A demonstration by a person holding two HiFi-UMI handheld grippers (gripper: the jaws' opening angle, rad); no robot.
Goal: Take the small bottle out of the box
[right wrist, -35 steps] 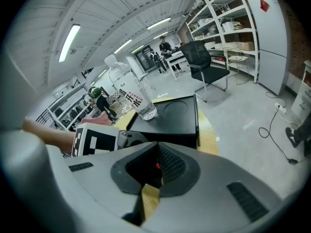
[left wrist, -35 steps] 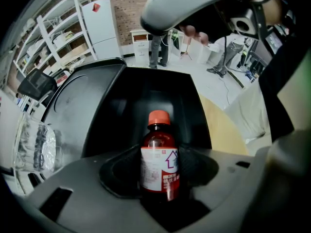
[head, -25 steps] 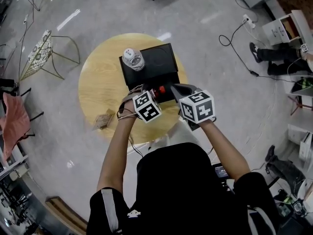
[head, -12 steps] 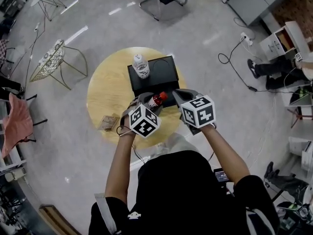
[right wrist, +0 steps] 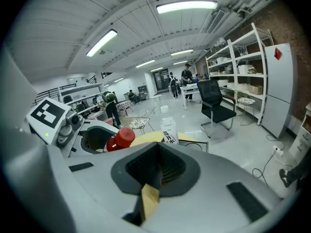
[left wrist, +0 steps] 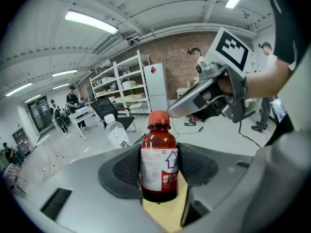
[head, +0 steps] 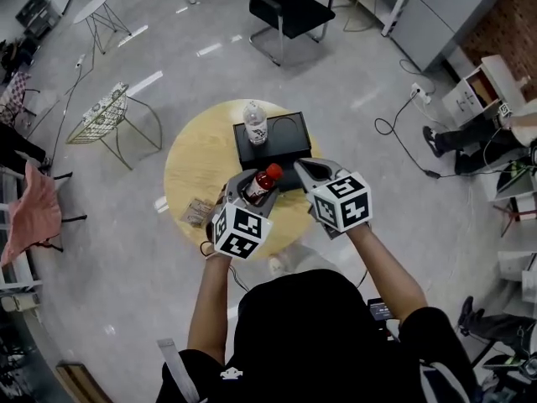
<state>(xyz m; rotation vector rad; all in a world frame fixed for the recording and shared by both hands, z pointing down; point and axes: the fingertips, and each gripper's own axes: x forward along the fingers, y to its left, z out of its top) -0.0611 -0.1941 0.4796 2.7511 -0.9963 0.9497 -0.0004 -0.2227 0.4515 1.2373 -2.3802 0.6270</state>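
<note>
The left gripper's (left wrist: 159, 170) jaws stand wide apart and clamp, pad against each side, the one small brown bottle with a red cap and a white-and-red label (left wrist: 158, 147); it is upright between them in the left gripper view. In the head view it hangs over the near edge of the round pale wooden tabletop (head: 195, 159), clear of the black rectangular box (head: 285, 145). The right gripper (right wrist: 155, 168) is just beside it, jaws closed together on nothing. The single box lies on the far right part of the tabletop. One clear plastic water bottle with a white cap (head: 255, 122) stands at its far left corner; whether in or on the box I cannot tell. One small tan packet (head: 197, 211) lies at the left near edge. Bare wood spans the tabletop's left half, and open grey floor rings the table. A black office chair (head: 289, 7) and a wire chair (head: 105, 116) stand well apart from it.
</note>
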